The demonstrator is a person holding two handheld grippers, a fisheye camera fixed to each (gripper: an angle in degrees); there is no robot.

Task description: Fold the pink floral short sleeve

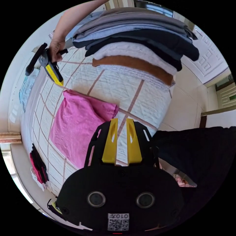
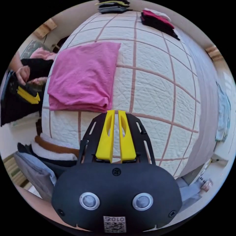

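Both grippers (image 1: 122, 123) (image 2: 116, 114) empty, off folded pink shirt (image 1: 78, 125).

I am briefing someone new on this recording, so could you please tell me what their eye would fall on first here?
The folded pink garment stands out most, lying flat on the white quilted bedspread with its brownish grid lines. Next comes the tall stack of folded clothes at the bed's edge, in grey, dark, white and brown layers. The right gripper and left gripper each show yellow jaws nearly together, holding nothing.
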